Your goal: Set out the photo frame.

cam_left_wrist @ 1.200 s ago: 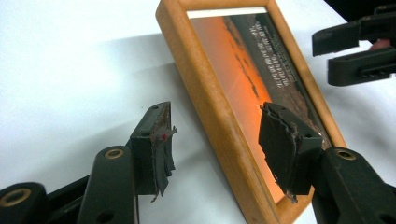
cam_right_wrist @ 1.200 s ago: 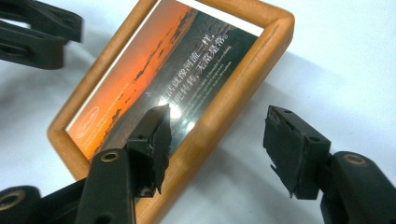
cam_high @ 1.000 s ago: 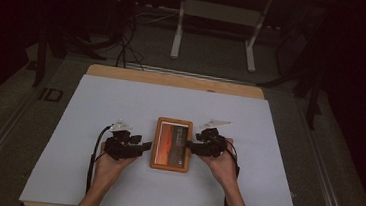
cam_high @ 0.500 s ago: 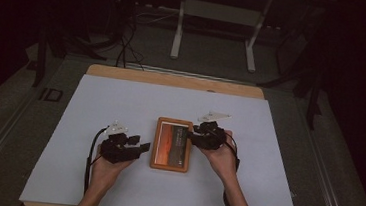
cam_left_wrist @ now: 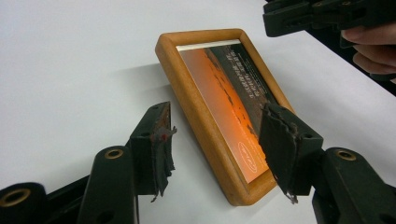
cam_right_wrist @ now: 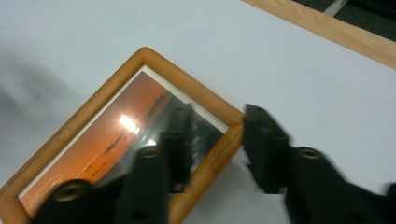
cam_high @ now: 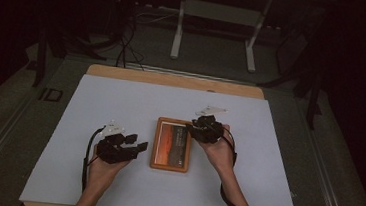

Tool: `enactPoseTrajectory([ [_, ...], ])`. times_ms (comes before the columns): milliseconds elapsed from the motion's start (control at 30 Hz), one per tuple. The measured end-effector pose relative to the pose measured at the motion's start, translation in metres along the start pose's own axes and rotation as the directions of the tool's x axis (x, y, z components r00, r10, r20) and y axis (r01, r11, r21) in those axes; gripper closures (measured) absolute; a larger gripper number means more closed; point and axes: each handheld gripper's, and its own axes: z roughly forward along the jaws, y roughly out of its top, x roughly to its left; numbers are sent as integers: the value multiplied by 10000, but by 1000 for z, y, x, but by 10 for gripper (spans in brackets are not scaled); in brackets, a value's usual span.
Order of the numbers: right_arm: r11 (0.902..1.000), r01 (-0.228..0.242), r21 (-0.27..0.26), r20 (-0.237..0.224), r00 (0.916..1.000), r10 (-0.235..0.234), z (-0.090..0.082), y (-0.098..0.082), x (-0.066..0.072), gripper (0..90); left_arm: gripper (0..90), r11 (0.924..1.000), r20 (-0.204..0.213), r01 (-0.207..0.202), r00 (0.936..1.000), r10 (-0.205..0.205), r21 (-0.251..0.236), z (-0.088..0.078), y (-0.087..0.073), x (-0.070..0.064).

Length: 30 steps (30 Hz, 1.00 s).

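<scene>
The wooden picture frame [cam_high: 171,144] lies flat, glass up, near the middle of the white worktop [cam_high: 95,105], with its long sides running away from you. That leaves all four rails free to be gripped from the side.

Your right gripper [cam_high: 203,130] sits at the frame's far right corner. In the right gripper view its fingers [cam_right_wrist: 264,140] straddle the right-hand rail — one over the glass, one outside on the worktop. The jaws have just been closing, with the rail between them. The view is motion-blurred, so whether the pads already press on the wood cannot be told; they appear to stand a little off it. A grip across the rail suits lifting or tilting that edge, because the flat frame offers no other purchase.

Your left gripper [cam_high: 134,148] rests just left of the frame's near left corner, apart from it. In the left gripper view its fingers [cam_left_wrist: 156,135] stand open on either side of that corner, touching nothing. From here the left gripper could steady or take the near end once the far end is secured.

Judgement: the step in hand is securing the right rail. Close squarely on the wood — a finger sliding on the glass could skew the frame on the smooth worktop.
</scene>
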Motion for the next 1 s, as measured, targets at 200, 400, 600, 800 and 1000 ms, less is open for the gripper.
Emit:
enactPoseTrajectory([
  [200, 9989, 462, 13, 77, 9989, -462, 8, 1, 1, 900, 448, 10000, 40, 2, 10000, -2, 8, 0, 1, 0],
  [400, 9992, 394, -38, 37, 9992, -393, 15, 0, 0, 900, 443, 10000, 75, -54, 10000, 54, 77, -1, 1, -1],
  [600, 9993, 338, 147, 71, 9994, -339, 24, -2, -1, 900, 439, 9998, 98, -38, 9999, 37, 169, 0, 0, -2],
  [800, 9993, 222, 301, 153, 9996, -227, 33, -5, -2, 900, 441, 9993, -93, 100, 9999, -97, 348, 2, -1, 1],
  [1000, 9992, 288, 291, 166, 9994, -292, 34, -6, -1, 900, 464, 9990, -28, 87, 10000, -86, 437, 2, -2, 0],
])
